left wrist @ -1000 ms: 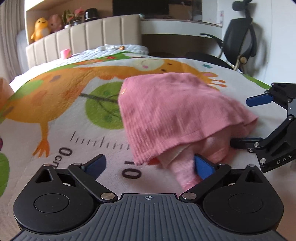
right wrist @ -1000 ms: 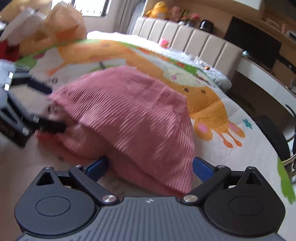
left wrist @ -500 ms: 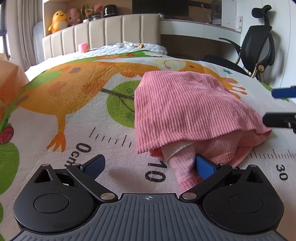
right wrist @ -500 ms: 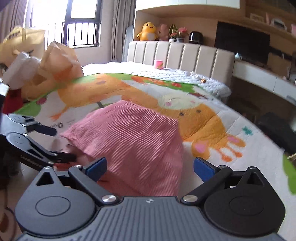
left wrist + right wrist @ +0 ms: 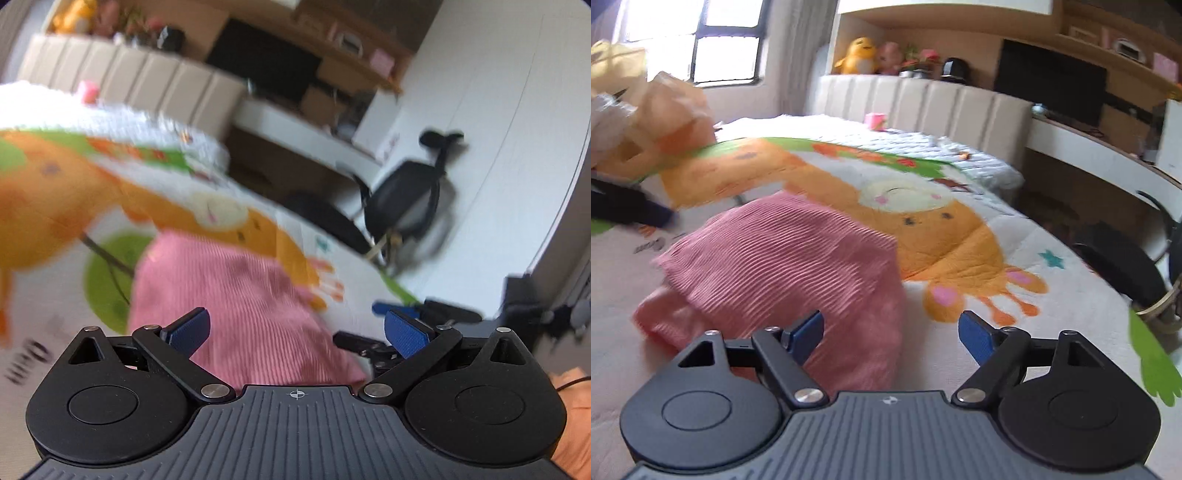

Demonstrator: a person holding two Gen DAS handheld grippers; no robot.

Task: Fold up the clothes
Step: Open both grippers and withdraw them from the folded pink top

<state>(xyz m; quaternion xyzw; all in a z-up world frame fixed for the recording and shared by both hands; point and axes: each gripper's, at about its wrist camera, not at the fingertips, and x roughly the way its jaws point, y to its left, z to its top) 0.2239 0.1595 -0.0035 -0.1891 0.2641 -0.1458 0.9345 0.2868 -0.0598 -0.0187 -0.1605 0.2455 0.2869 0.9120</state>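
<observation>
Garment folded on giraffe blanket, office chair beyond, blurred, left tongs released, right tongs closing, empty.

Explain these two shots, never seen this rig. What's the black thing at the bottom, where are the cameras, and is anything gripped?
No robot here: a person holds a two-finger gripper in each hand, and each carries a fisheye camera looking forward along its fingers. The black body with blue pads at the bottom of each picture is that gripper itself. One picture is from the left gripper, the other from the right gripper. Both look over a bed with a cartoon giraffe blanket. A folded pink ribbed garment lies on it. Neither gripper holds anything: the left's jaws stand apart, the right's are closing with no cloth pinched. The right gripper also shows in the left view.
</observation>
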